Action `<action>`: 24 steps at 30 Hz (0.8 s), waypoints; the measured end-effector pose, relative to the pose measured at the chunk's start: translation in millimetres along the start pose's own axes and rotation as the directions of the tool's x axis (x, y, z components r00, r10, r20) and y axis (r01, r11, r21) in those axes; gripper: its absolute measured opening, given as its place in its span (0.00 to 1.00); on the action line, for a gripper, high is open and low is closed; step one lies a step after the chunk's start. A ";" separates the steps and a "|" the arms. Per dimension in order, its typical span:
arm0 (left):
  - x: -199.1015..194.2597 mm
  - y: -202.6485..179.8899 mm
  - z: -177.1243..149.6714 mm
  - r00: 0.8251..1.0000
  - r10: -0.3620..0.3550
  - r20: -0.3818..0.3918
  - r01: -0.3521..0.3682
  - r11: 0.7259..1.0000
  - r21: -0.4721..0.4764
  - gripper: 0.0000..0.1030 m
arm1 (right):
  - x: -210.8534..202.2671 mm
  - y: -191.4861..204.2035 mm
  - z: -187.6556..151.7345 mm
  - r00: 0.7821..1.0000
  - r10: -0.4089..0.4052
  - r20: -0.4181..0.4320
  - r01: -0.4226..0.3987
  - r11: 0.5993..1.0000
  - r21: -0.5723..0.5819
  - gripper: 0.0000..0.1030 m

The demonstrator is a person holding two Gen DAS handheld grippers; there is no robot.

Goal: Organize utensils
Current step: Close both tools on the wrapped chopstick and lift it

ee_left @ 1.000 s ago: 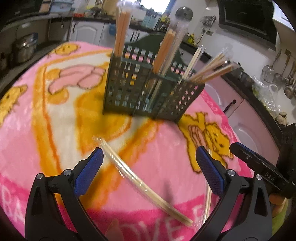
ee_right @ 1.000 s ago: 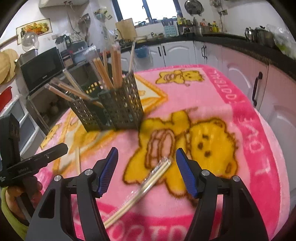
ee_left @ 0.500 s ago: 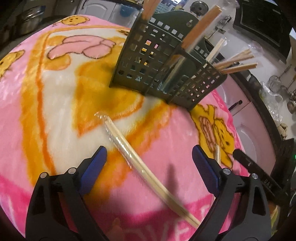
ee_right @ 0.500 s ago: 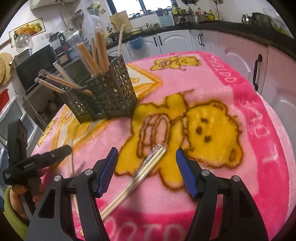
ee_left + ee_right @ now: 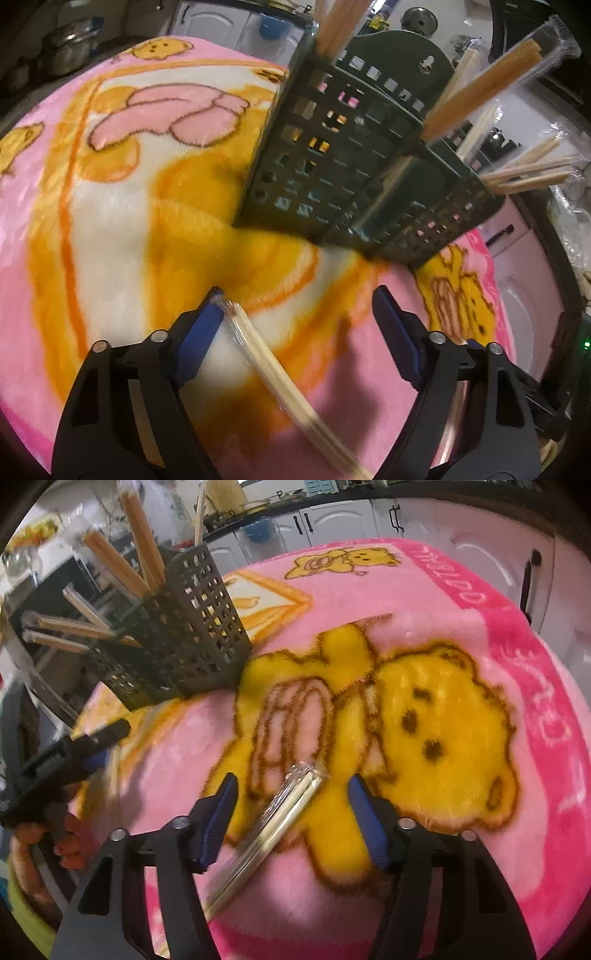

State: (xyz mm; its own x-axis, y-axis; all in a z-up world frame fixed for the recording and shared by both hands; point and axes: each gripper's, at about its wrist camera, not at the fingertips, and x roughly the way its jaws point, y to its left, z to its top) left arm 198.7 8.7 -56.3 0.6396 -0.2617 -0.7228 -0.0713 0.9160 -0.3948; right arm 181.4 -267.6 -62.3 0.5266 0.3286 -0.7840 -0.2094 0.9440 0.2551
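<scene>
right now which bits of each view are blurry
Left wrist view: the wrapped chopsticks smear toward the bottom edge, and the blanket is soft; the caddy bows from fisheye. Right wrist view: the left tongs streak, and the chopstick packet blurs low.

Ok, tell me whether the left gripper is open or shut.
Open: the left gripper has its blue pads spread wide, with the wrapped chopsticks lying between them, ungripped.

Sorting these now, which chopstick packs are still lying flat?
Two wrapped chopstick pairs lie on the blanket: one between the left gripper's fingers, one between the right's. Others stand in the caddy.
</scene>
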 end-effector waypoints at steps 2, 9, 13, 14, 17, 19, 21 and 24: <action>3.7 -1.9 1.0 0.999 0.040 0.017 -0.041 0.999 0.022 0.57 | 2.1 3.8 1.2 0.999 -0.039 0.005 0.039 0.999 -0.023 0.43; 0.6 11.4 5.2 0.996 0.088 0.031 -0.089 0.996 0.012 0.24 | 1.0 -0.9 -3.0 0.997 -0.067 0.044 0.068 0.998 -0.016 0.17; -2.3 23.3 7.6 0.996 0.087 0.028 -0.086 0.996 -0.013 0.09 | -8.4 -8.1 -5.8 0.998 -0.004 0.065 0.003 1.000 0.029 0.15; -3.8 26.2 7.5 0.996 0.085 0.031 -0.085 0.996 -0.020 0.06 | -10.9 -6.3 -5.6 0.997 0.003 0.071 -0.005 1.000 0.030 0.15; -5.9 30.5 5.7 0.997 0.064 0.033 -0.063 0.997 -0.034 0.05 | -22.2 -5.0 -7.3 0.994 0.034 0.099 -0.038 0.999 0.036 0.15; -8.0 31.5 4.2 0.998 0.052 0.032 -0.050 0.998 -0.040 0.04 | -32.4 -1.0 -6.2 0.991 0.048 0.126 -0.052 0.998 0.026 0.14; -11.8 30.7 1.6 0.998 0.043 0.035 -0.042 0.999 -0.035 0.03 | -43.7 4.7 -4.2 0.986 0.058 0.155 -0.060 0.998 0.009 0.14; -15.6 30.3 -7.3 0.999 0.034 0.027 -0.033 0.999 -0.029 0.03 | -57.3 12.6 3.7 0.979 0.081 0.189 -0.081 0.997 -0.009 0.13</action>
State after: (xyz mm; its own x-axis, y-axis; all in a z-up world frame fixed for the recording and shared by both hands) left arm 181.0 38.3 -61.2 0.6570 -0.2222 -0.7204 -0.1149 0.9149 -0.3870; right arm 151.7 -274.5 -12.1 0.6539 0.4036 -0.6399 -0.2586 0.9141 0.3123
